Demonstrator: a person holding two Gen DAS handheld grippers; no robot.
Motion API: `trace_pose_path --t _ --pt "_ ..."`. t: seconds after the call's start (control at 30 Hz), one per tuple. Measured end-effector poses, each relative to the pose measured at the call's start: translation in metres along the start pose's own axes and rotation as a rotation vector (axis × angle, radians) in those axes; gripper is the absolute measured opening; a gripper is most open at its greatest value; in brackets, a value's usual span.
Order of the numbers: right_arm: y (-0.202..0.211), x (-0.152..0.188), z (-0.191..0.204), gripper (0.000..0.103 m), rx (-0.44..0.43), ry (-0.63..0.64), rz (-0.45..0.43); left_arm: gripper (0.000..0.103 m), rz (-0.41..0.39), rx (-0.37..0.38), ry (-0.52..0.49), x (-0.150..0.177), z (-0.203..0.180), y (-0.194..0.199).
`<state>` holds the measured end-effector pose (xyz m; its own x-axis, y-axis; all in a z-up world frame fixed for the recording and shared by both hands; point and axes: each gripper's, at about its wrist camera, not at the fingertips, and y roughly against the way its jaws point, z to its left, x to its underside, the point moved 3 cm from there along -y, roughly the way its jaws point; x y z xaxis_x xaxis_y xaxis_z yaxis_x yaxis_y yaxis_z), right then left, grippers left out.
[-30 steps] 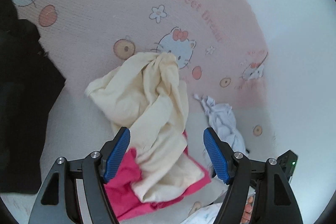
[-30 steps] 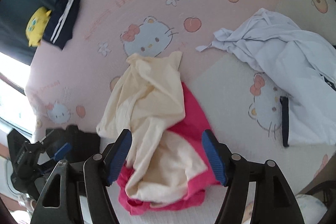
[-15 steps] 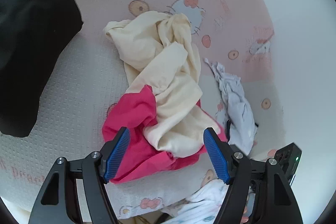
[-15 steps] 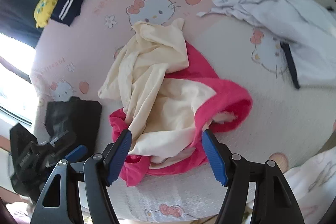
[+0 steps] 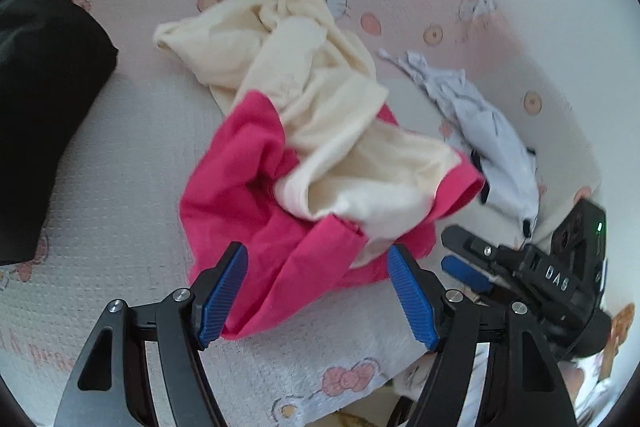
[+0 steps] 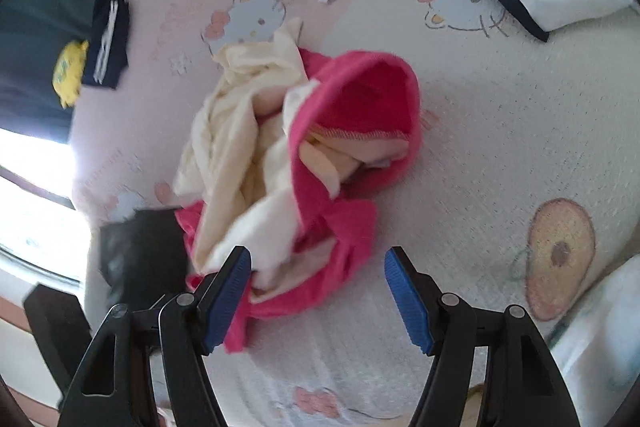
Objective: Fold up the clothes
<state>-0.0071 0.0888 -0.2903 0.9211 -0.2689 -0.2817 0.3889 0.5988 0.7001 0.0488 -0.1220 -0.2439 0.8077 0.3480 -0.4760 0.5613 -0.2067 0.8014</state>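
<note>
Your left gripper [image 5: 318,291] and right gripper [image 6: 318,297] both have jaws spread wide with nothing pinched; each hangs over the near edge of the heap on the bed cover [image 5: 120,155]. The heap is a pink garment [image 5: 240,179] tangled with a cream garment [image 5: 320,99], cream mostly draped on top and partly tucked into pink. Both look light, limp and thin, so expect them to sag, drag each other along and bunch if you lift one alone. Best bet is probably a hem or the stitched pink opening [image 6: 360,135] seen in the right wrist view; pinch a single layer at an edge, not the bulk. A white garment [image 5: 480,119] lies just beside the heap, a black garment [image 5: 40,107] well apart on the other side, a navy striped piece [image 6: 108,39] farther off. Hard to tell what type of clothing pink and cream are, where sleeves or collars sit, or how many layers are wrapped together. Right view is motion-blurred near the heap; the yellow item [image 6: 70,71] is unclear.
</note>
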Motion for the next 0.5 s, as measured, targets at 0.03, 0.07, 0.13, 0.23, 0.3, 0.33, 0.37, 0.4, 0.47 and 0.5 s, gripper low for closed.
trace_pose_path --t 0.03,0.07,0.13,0.23,0.3,0.33,0.37,0.4,0.47,0.5 --pt "-0.001 -0.001 0.000 0.069 0.002 0.001 -0.003 0.071 0.004 -0.008 -0.016 0.001 -0.001 -0.003" --pt "-0.003 -0.002 -0.001 0.069 0.002 -0.001 -0.010 0.071 0.005 -0.021 -0.035 0.002 -0.003 -0.005" --pt "-0.005 -0.004 -0.001 0.069 0.002 -0.006 -0.024 0.071 0.006 -0.046 -0.073 0.003 -0.005 -0.010" --pt "-0.019 -0.002 0.002 0.069 0.046 0.026 0.016 0.070 -0.003 -0.091 -0.134 0.005 -0.007 -0.019" --pt "-0.031 0.002 0.002 0.069 0.072 0.031 0.055 0.062 -0.015 -0.123 -0.173 0.006 -0.008 -0.023" --pt "-0.035 0.005 0.002 0.069 0.079 0.038 0.064 0.054 -0.022 -0.133 -0.185 0.006 -0.008 -0.023" --pt "-0.035 0.006 0.004 0.069 0.085 0.053 0.059 0.038 -0.029 -0.143 -0.198 0.005 -0.008 -0.024" --pt "-0.035 0.007 0.007 0.069 0.093 0.071 0.050 0.029 -0.035 -0.144 -0.198 0.004 -0.007 -0.023" --pt "-0.036 0.000 0.007 0.069 0.086 0.097 0.063 0.021 -0.045 -0.130 -0.173 0.001 -0.003 -0.020" --pt "-0.037 -0.004 0.007 0.069 0.082 0.109 0.071 0.020 -0.050 -0.124 -0.160 -0.001 -0.001 -0.019"
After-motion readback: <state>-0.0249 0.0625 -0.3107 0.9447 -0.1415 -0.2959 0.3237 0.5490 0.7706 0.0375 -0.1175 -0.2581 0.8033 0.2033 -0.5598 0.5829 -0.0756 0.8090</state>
